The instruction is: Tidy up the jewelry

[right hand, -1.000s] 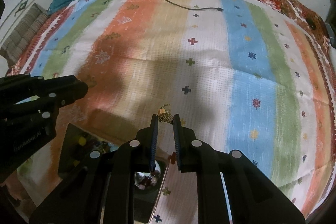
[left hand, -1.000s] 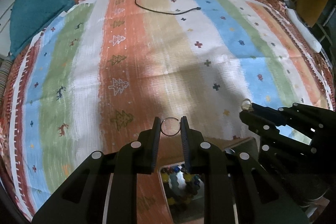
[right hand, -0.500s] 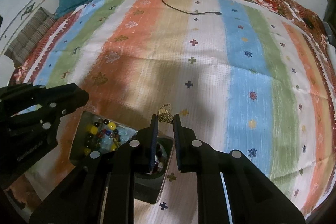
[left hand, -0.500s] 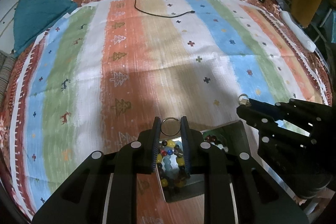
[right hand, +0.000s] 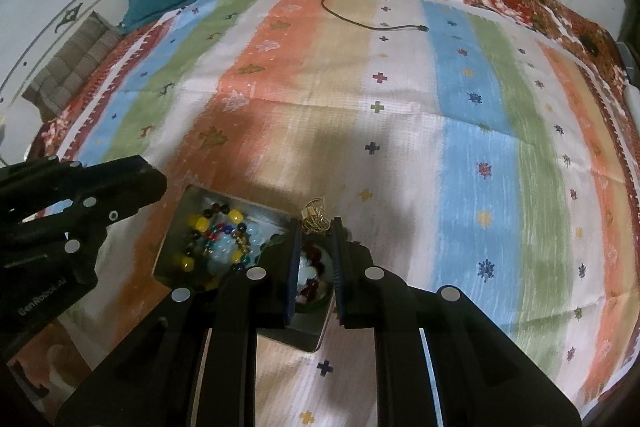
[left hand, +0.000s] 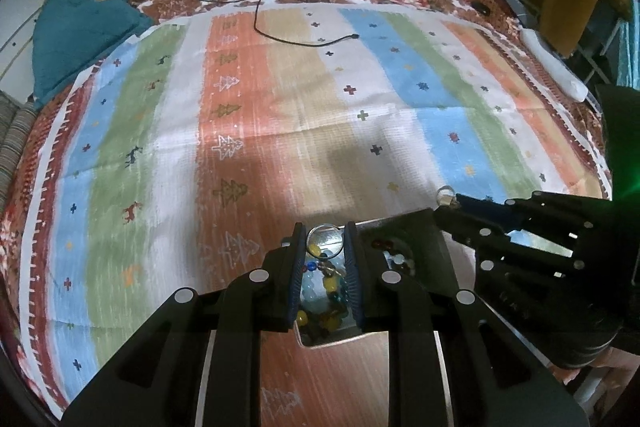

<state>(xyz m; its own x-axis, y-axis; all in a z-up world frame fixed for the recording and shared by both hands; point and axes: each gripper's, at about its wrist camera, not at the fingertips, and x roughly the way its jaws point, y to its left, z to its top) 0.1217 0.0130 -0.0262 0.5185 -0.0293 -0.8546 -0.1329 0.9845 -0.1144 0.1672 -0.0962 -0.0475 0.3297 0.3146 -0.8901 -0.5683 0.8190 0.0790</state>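
Above the metal box (right hand: 200, 193) of coloured beads (right hand: 218, 235), the left hand-held gripper (left hand: 326, 239) pinches a thin silver ring (left hand: 325, 237); the right hand-held gripper (right hand: 316, 227) clamps a gold ring (right hand: 315, 217); beyond the box, striped bedspread (right hand: 460, 131).

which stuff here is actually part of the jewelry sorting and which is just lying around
Part of the job:
silver ring in left gripper
gold ring in right gripper
metal tray
beads

Just lying about:
black cable
teal cloth
striped blanket
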